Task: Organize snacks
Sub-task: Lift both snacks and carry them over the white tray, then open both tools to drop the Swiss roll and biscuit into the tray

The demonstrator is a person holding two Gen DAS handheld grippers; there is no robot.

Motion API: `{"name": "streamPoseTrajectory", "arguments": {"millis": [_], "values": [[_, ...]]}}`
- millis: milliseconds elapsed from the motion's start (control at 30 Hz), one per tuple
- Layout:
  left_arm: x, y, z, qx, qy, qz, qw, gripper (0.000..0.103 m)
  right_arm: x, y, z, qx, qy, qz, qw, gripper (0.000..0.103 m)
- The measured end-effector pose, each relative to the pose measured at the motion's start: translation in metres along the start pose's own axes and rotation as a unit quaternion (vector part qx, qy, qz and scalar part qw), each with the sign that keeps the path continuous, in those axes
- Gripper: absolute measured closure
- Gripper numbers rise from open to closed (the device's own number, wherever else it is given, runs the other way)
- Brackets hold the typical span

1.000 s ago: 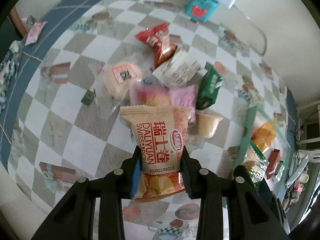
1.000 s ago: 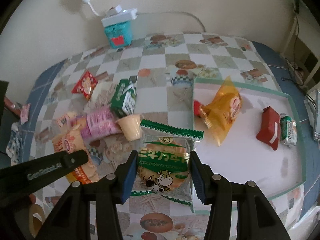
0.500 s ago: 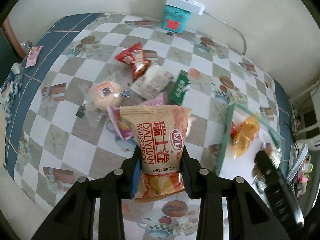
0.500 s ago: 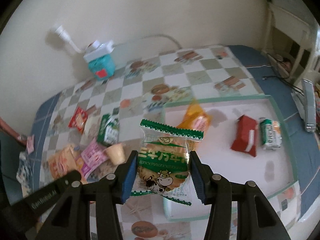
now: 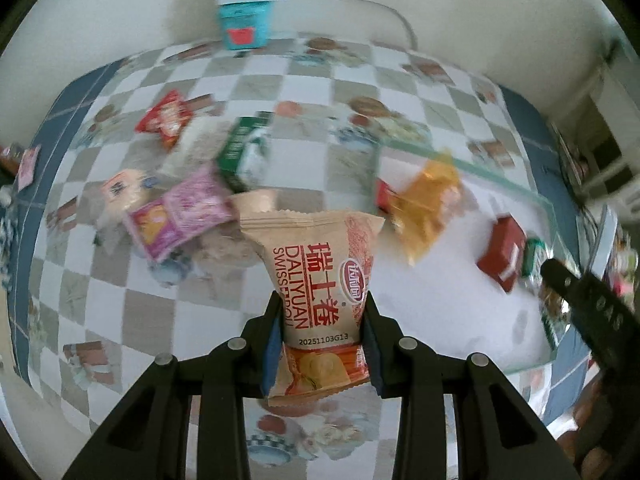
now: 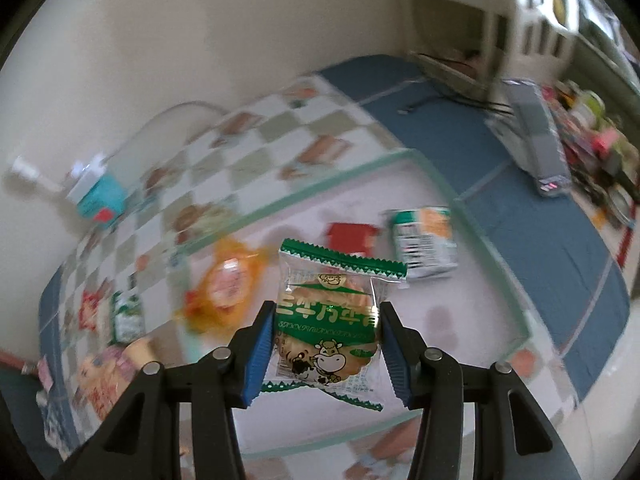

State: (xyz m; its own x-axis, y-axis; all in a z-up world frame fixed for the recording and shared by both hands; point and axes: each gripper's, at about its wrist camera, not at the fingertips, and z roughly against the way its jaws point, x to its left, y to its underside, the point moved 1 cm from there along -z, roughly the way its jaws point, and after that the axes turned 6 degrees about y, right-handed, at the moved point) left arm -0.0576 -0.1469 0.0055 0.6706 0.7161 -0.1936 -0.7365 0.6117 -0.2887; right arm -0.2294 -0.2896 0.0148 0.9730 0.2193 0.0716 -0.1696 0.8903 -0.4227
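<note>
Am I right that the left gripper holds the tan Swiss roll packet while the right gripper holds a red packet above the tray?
Not quite: the right gripper holds a green-and-clear cookie packet, not a red one, as the right wrist view shows. The left gripper does hold the tan Swiss roll packet, and the tray lies below.

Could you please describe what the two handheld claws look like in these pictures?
Both match: the left claw and right claw have matte black angular arms with round silver fasteners and ridged blue pads inside the fingers. No cables, sleeves or hands show.
</note>
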Motion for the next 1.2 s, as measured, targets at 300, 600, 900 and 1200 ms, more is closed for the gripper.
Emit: {"name": "streamPoseTrajectory", "arguments": {"millis": [300, 600, 900, 1200], "values": [[-0.054, 0.01, -0.017, 0.003, -0.005, -0.062, 0.998, 0.066, -0.06, -0.009, -0.022, 0.033, 0.046, -0.063, 0.996, 0.05], [-0.086, 0.014, -0.038, 0.006, -0.008, -0.089, 0.996, 0.066, -0.08, -0.012, -0.027, 0.044, 0.052, -0.082, 0.994, 0.05], [-0.084, 0.014, -0.051, 0.017, -0.009, -0.082, 0.9965, 0.065, -0.071, -0.007, -0.045, 0.078, 0.056, -0.066, 0.993, 0.049], [-0.076, 0.011, -0.047, 0.013, -0.009, -0.068, 0.9976, 0.03, -0.066, -0.007, -0.046, 0.084, 0.053, -0.064, 0.993, 0.03]]}}
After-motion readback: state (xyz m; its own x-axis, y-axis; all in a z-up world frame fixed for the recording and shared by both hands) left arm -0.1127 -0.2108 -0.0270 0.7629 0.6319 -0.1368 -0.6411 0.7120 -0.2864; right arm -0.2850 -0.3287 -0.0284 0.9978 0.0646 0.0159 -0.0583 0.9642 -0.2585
